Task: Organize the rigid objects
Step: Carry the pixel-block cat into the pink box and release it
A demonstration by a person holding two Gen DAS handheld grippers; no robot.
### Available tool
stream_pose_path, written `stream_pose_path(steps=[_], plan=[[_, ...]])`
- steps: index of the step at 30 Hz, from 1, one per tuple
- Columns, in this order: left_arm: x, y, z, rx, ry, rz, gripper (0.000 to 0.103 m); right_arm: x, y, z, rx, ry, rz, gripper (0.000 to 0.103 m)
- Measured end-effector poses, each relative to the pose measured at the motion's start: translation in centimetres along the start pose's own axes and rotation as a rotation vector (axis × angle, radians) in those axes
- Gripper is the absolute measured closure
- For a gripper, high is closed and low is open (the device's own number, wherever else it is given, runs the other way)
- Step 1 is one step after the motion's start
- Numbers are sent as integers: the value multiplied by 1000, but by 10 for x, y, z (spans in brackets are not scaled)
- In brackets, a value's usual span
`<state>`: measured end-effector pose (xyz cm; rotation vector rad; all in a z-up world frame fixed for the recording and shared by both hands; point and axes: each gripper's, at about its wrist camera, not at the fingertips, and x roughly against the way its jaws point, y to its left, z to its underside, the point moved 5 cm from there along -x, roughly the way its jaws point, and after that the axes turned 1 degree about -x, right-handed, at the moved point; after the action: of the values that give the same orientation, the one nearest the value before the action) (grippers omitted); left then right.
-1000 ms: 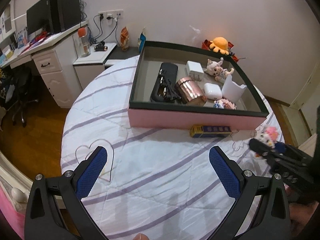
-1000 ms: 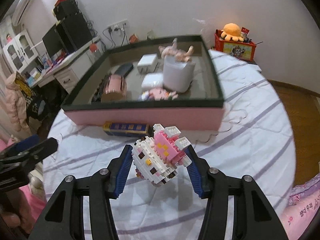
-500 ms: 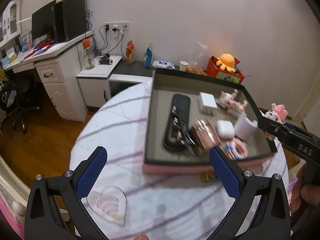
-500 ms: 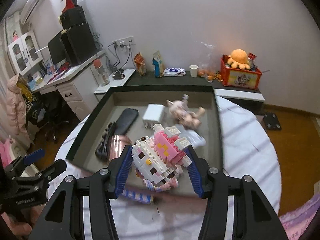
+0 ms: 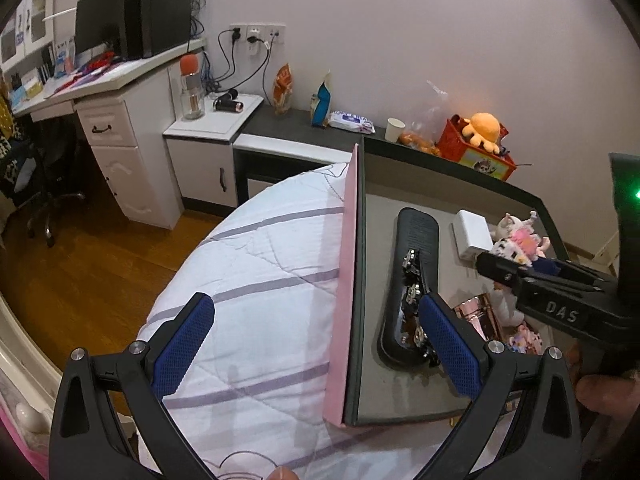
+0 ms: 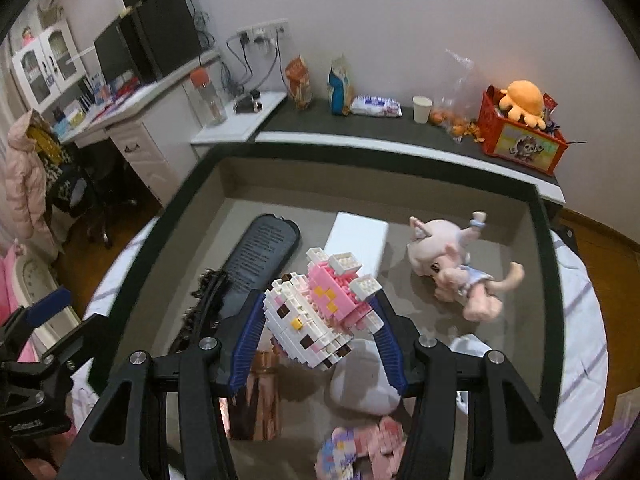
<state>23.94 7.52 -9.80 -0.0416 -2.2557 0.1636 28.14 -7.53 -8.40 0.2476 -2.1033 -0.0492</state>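
Bedroom walls, a white desk and a dark shelf ring my round table [image 5: 256,264], which wears a quilted white cover with purple stripes. On it sits the big tray [image 6: 544,240], pink outside, dark-rimmed, with a flat grey floor. Inside lie a long black case [image 6: 262,254], a white box [image 6: 356,236], a soft pink doll [image 6: 452,268], a shiny copper tin [image 6: 256,396] and a small pink block figure [image 6: 360,452].

My right claw [image 6: 316,336] is clamped on the block cat [image 6: 316,316], a white-and-pink figure of tiny studded bricks, held in the air over the tray's middle. I judge it light and stiff but brittle: bricks could pop off if squeezed or dropped. The flat sides of its body, where my ribbed blue pads bear, are the safe hold; the ears and bow are not.

My left claw [image 5: 316,344] stands wide apart and empty, straddling the tray's left wall.
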Motion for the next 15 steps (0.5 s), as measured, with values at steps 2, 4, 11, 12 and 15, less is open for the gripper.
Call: stream_pose_path(steps=[2, 4, 11, 12, 15], plan=[[-4, -1, 1, -3, 9, 3, 0, -7, -1, 2, 5, 20, 11, 48], [-6, -3, 2, -7, 13, 5, 0, -8, -2, 3, 0, 28, 13, 48], [4, -9, 4, -16, 1, 6, 0, 3, -4, 3, -7, 1, 29, 27], [7, -9, 5, -16, -2, 5, 0, 4, -3, 3, -8, -3, 26, 26], [14, -12, 6, -18, -10, 7, 0, 13, -3, 5, -16, -21, 16, 25]])
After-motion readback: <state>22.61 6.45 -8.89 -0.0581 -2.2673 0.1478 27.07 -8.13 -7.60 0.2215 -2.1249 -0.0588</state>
